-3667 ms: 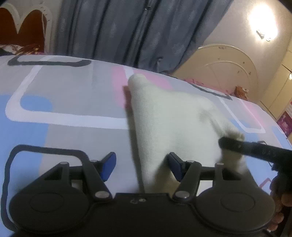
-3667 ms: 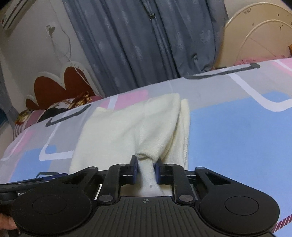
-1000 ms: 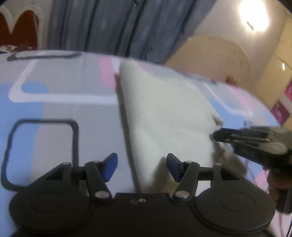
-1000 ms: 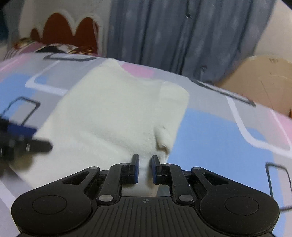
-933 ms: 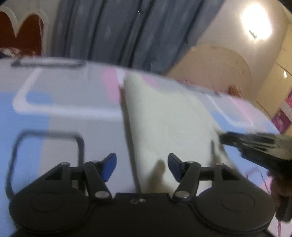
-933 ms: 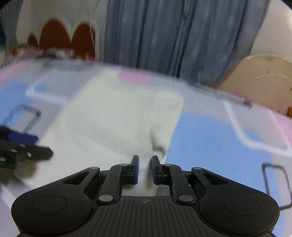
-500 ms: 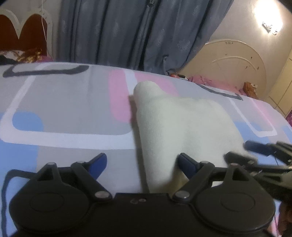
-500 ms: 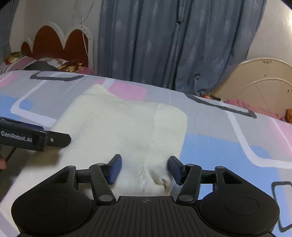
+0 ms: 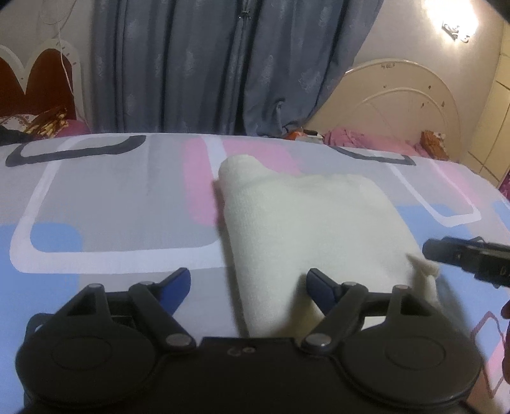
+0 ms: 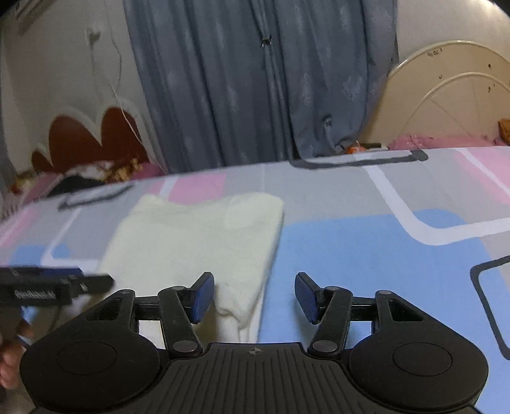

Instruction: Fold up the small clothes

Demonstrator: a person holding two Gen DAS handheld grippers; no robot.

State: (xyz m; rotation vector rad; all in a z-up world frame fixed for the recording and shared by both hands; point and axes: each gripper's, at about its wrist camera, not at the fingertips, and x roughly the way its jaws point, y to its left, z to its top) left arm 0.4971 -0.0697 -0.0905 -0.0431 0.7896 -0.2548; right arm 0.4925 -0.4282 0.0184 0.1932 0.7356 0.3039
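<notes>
The folded cream garment is lying flat on the bed. Both the left hand-held gripper and right hand-held gripper are gaping wide, gripping nothing. Its loose near corner is likely risking unfolding if snagged.

A bed sheet is spread flat, patterned with grey, blue and pink blocks outlined in white and dark lines. Grey-blue curtains are hung behind it. A cream arched headboard is seen right — a red scalloped headboard left. A lit wall lamp is mounted upper right.
</notes>
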